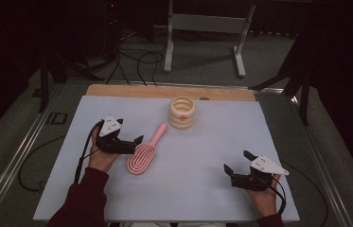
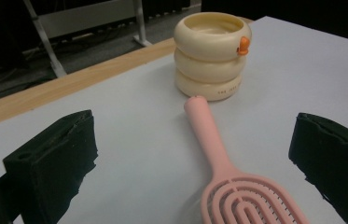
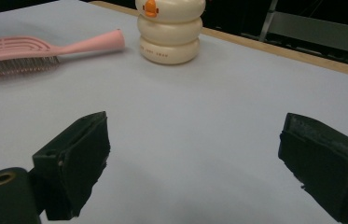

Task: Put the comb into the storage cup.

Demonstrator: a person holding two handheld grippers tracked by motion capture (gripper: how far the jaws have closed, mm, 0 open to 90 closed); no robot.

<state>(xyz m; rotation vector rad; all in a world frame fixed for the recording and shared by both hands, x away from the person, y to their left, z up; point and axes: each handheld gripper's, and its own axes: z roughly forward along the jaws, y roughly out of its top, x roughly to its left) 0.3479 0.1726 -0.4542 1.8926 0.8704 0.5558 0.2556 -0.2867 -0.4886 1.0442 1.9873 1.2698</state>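
Note:
A pink hairbrush (image 1: 142,155) lies flat on the white table top (image 1: 212,142), its handle pointing up-right toward a cream ringed pot (image 1: 182,112) with an orange knob on its rim. My left gripper (image 1: 129,131) is open just left of the brush head, which lies on the table near my right-hand jaw. In the left gripper view the hairbrush (image 2: 237,186) runs between the jaws of the left gripper (image 2: 194,135) toward the pot (image 2: 212,53). My right gripper (image 1: 238,161) is open over bare table at the near right. In its own view, the right gripper (image 3: 195,123) faces the pot (image 3: 169,30) and the hairbrush (image 3: 31,51).
A wooden strip (image 1: 117,90) edges the table's far side. Beyond it on the floor stand a grey metal frame (image 1: 202,23) and loose cables (image 1: 136,61). Metal rails run along both table sides. A person's hands and dark red sleeves (image 1: 86,198) come in from the near edge.

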